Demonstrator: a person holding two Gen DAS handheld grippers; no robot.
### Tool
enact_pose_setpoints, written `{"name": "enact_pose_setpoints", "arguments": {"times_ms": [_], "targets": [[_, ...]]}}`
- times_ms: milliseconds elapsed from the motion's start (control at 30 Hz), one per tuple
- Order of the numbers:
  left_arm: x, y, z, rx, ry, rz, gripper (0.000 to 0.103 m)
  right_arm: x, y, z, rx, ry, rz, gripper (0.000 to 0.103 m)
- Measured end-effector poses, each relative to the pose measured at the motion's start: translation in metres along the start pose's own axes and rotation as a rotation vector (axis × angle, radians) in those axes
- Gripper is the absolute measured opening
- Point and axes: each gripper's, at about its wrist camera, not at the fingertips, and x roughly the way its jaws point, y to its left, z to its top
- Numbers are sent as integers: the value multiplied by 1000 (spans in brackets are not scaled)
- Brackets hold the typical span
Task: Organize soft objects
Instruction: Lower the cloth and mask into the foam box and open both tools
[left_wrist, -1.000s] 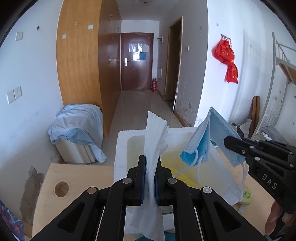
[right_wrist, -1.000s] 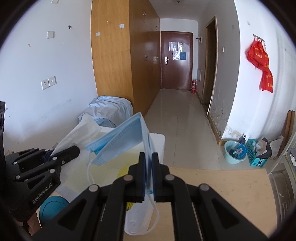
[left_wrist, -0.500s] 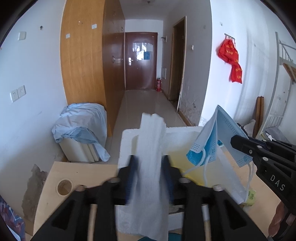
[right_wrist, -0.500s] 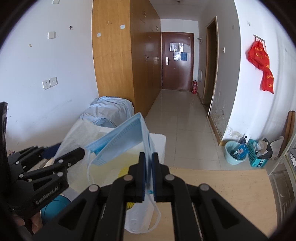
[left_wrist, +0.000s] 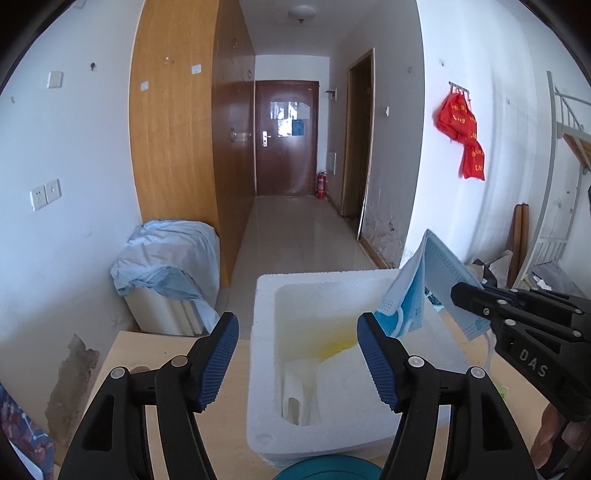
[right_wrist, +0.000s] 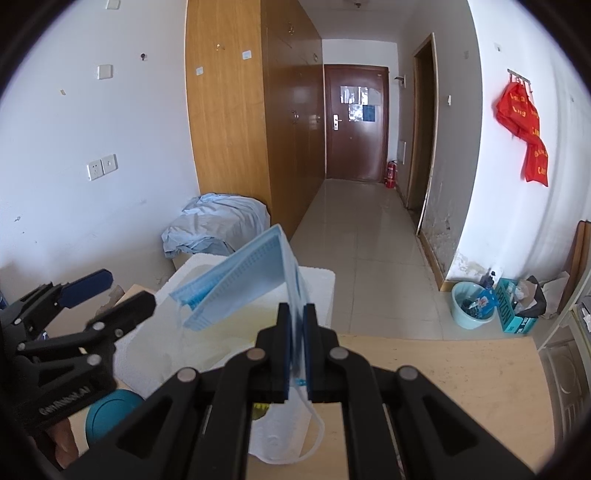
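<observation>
My white tissue (left_wrist: 301, 384) lies crumpled inside the white foam box (left_wrist: 264, 373), on its floor below and just ahead of my left gripper (left_wrist: 297, 354). That gripper's jaws have just been opening and now stand wide apart with nothing between them; the near rim of the box sits right under the gap. My right gripper (right_wrist: 294, 343) is clamped tight on a blue face mask (right_wrist: 243, 284), which rises folded from its fingers and leans left over the box; its white ear loop hangs below the jaws.

Room to move: the box's four thick walls leave an open well ahead of the left fingers. A teal lid (left_wrist: 328, 470) sits just against the box's near wall. To the right of my right fingers the wooden table (right_wrist: 461, 369) is bare up to its far edge.

Only the left view shows the tissue in the box. Only the right view shows another white tissue (right_wrist: 280, 432) on the table under the right fingers, and a light-blue basin (right_wrist: 472, 306) on the floor beyond the table.
</observation>
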Motion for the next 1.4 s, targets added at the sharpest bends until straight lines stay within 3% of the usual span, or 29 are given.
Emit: {"name": "enact_pose_setpoints", "arguments": {"times_ms": [500,1000,1100,1167,1233,1400], "targets": [[-11,19,4,-42,-17,40,71,22,10,-3,-23,37,36,8],[-10,19,2,-44,-8,34,71,29,16,-5,-34,46,33,10],[-10,19,2,-46,-9,32,71,26,18,-4,-41,41,27,20],[-10,19,2,-44,-9,32,71,26,19,-3,-43,34,22,41],[-10,19,2,-50,-9,30,71,23,19,-3,-45,20,13,54],[-12,20,2,-55,-11,29,71,20,21,-2,-48,9,13,54]]}}
